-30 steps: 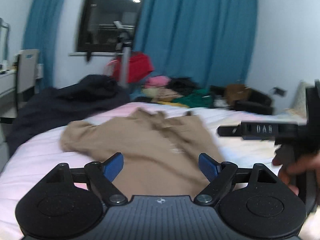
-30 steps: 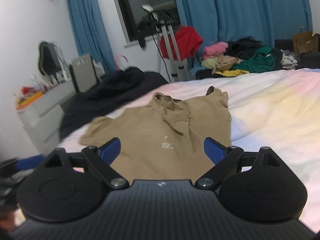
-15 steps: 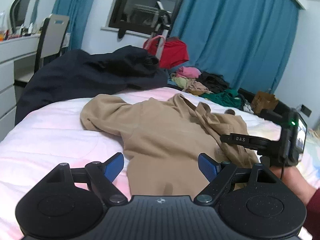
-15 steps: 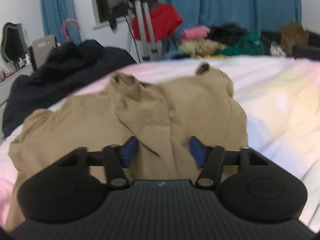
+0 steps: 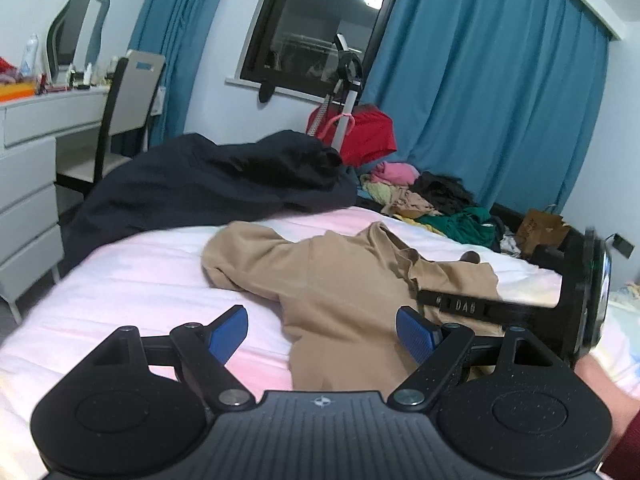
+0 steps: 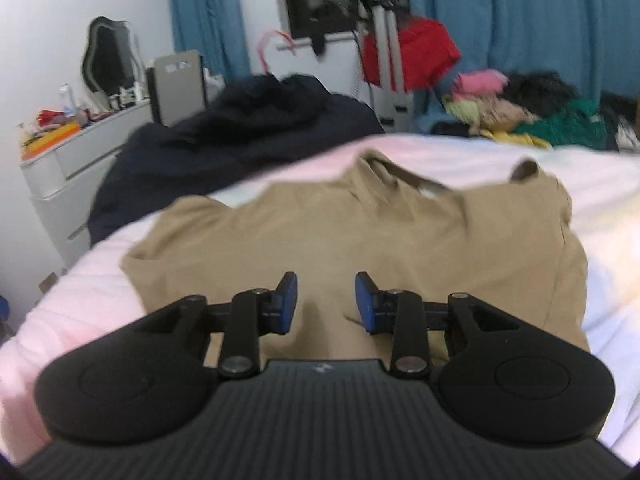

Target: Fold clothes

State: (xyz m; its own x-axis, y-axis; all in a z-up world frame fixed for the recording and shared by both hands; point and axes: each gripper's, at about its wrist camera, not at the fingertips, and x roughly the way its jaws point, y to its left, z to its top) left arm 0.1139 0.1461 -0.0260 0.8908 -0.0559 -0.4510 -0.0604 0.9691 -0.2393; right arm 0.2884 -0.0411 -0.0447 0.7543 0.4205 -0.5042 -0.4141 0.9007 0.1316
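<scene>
left wrist view: we hover over the tan shirt (image 5: 352, 292) on the pink bed (image 5: 132, 280), fold not started.
our left gripper (image 5: 322, 330) gapes wide; our right gripper (image 6: 326, 300) is half-closed, pinching nothing. the shirt lies rumpled, one sleeve bunched; next we need its hem.

Right gripper (image 6: 326, 300) body hides the tan shirt (image 6: 360, 232) near hem; clothes pile (image 6: 532, 116) behind the shirt is blurred.

One tan shirt (image 5: 360, 288), one bed (image 5: 140, 280), one chair (image 5: 132, 92), two tongs (image 5: 322, 334)
</scene>
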